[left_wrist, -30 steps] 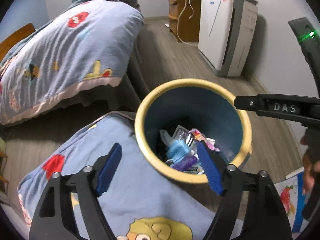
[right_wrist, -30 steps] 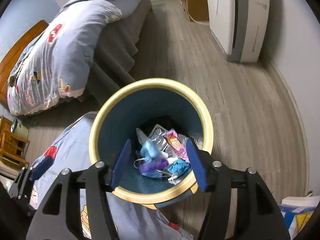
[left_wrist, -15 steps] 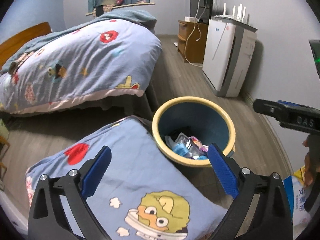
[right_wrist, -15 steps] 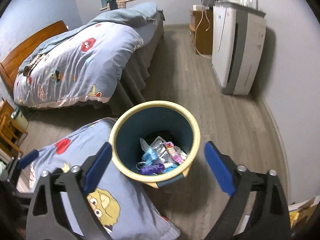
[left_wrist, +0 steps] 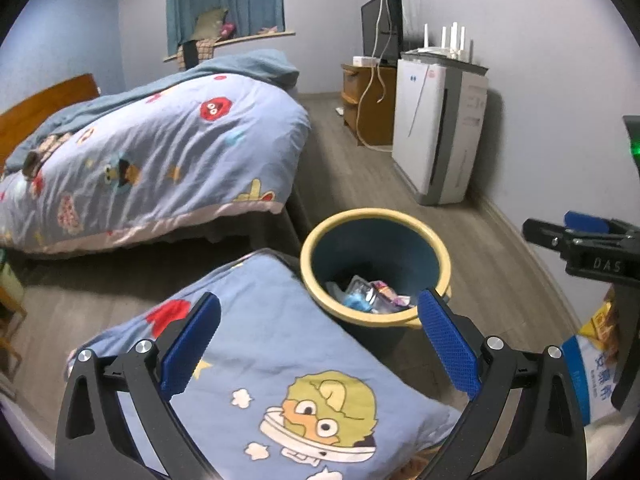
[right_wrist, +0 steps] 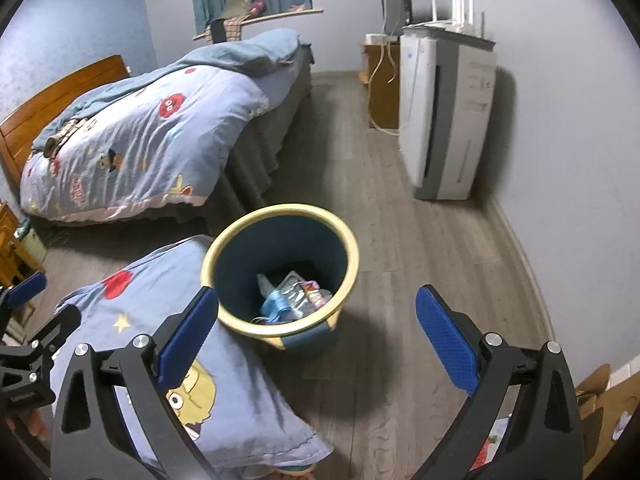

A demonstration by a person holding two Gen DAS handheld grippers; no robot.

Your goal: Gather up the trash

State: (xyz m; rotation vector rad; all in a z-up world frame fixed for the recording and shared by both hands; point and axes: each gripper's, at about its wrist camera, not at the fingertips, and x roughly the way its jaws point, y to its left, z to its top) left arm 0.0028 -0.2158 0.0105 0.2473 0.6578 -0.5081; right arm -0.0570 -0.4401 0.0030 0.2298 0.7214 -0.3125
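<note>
Both grippers have pulled up and back from the bin since the earlier frames, when their blue pads hung right over its mouth; now the whole rim shows and the room beyond has come into view. The left gripper (left_wrist: 318,342) has its jaws spread wide with nothing between the pads, and the right gripper (right_wrist: 316,338) is likewise released and empty.

Seen from the left wrist, the bin (left_wrist: 308,256) stands at about one o'clock from that gripper, on the wood floor (left_wrist: 360,184). Seen from the right wrist it lies near eleven o'clock. Trash (right_wrist: 294,300) sits in the bottom: crumpled wrappers, something blue, a clear piece. That reads as a drop just finished, so the likely next step is finding more litter.

A cartoon-print pillow (left_wrist: 280,380) presses against the bin's side at its eight o'clock. Farther out, the bed (left_wrist: 160,152) runs toward eleven o'clock, and a white air purifier (left_wrist: 438,136) stands by the wall at one o'clock.

What remains to collect is hard to judge. At the right edge of both views, printed packaging (left_wrist: 596,372) and a brown paper item (right_wrist: 600,400) are cut off by the frame and the gripper arms. Whether they are trash I cannot tell.
</note>
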